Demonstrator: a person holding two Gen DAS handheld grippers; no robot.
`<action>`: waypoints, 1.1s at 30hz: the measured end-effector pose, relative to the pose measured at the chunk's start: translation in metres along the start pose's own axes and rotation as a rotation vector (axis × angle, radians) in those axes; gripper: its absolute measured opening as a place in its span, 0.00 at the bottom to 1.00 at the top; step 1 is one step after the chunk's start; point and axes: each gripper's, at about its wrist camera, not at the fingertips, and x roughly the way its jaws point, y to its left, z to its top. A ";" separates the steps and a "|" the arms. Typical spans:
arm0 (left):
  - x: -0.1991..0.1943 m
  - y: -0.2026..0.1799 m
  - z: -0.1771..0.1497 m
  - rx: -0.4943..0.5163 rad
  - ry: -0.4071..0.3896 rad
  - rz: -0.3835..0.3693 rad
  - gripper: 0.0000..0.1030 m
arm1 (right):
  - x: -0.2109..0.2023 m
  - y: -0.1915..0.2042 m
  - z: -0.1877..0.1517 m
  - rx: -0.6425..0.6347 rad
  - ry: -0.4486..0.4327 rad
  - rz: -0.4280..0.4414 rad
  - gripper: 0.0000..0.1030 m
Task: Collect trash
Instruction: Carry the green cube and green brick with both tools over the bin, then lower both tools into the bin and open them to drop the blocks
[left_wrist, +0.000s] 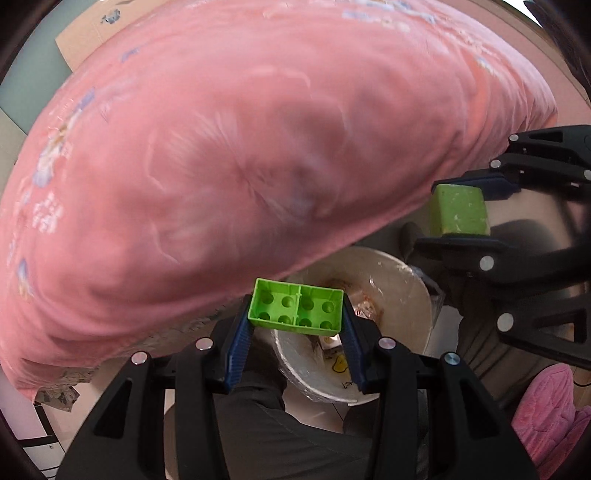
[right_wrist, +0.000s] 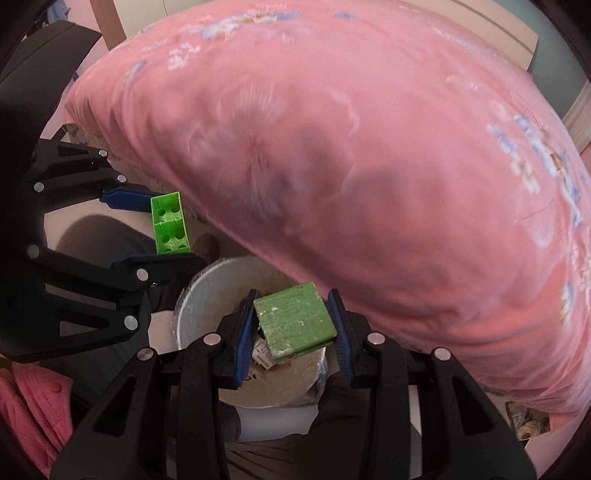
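My left gripper (left_wrist: 297, 334) clamps a green brick (left_wrist: 295, 307); my right gripper (right_wrist: 295, 328) clamps a green block (right_wrist: 293, 321). Both hang over the white bin (right_wrist: 192, 295) below their tips. The pink bedding's (left_wrist: 221, 147) edge crowds just ahead, overhanging the rim.

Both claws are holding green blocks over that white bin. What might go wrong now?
1. The green brick in the left gripper hangs near the bin rim by the pink bedding; released here, it might miss.
2. The green block sits tilted in the right gripper and might slip early.
3. The grippers are close and could bump.
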 end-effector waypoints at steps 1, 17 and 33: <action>0.006 -0.001 -0.001 0.000 0.010 -0.002 0.45 | 0.006 0.000 -0.003 0.000 0.012 0.002 0.37; 0.119 -0.007 -0.023 -0.042 0.207 -0.076 0.45 | 0.119 -0.001 -0.041 0.051 0.231 0.081 0.37; 0.212 -0.013 -0.030 -0.099 0.365 -0.145 0.45 | 0.211 0.005 -0.075 0.161 0.425 0.161 0.38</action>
